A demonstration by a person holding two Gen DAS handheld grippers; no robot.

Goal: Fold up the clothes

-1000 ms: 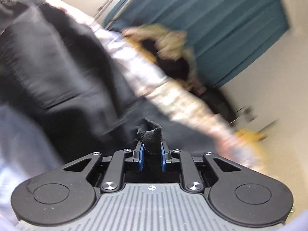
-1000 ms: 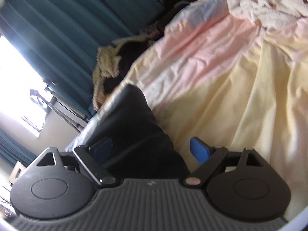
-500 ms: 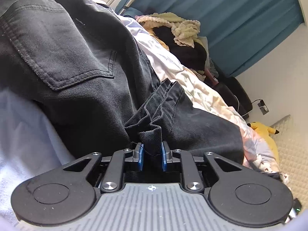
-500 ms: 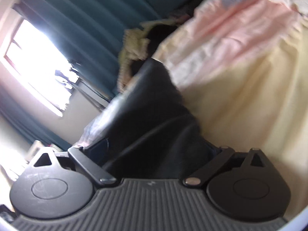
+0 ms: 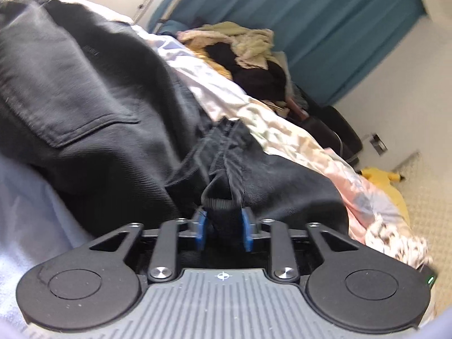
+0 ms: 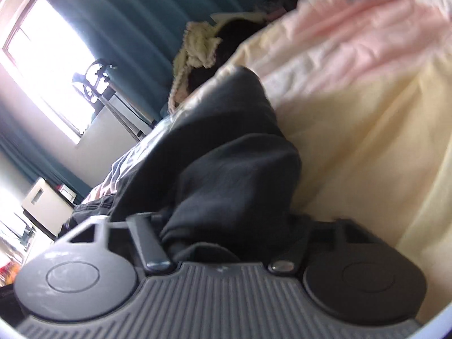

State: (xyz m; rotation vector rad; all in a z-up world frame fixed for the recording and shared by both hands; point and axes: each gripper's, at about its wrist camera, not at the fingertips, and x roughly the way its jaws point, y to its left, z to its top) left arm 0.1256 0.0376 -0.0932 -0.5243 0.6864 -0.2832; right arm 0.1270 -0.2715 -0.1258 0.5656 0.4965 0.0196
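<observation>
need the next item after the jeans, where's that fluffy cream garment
In the left wrist view, the fluffy cream garment sits upper centre, heaped on dark clothes before the teal curtain, beyond the black jeans.

Premises: a bedroom in a private home. Evidence: a bed covered with a rumpled pale yellow and pink bedsheet [image 6: 367, 90] fills the right of the right wrist view. Full-length teal fabric curtains [image 5: 325, 28] hang across the upper right of the left wrist view. A bright window [image 6: 42, 65] sits at upper left. A heap of cream and black loose garments [image 5: 248, 53] lies beside the curtains. A yellow plush toy [image 5: 378, 175] rests on the floor at right.
</observation>
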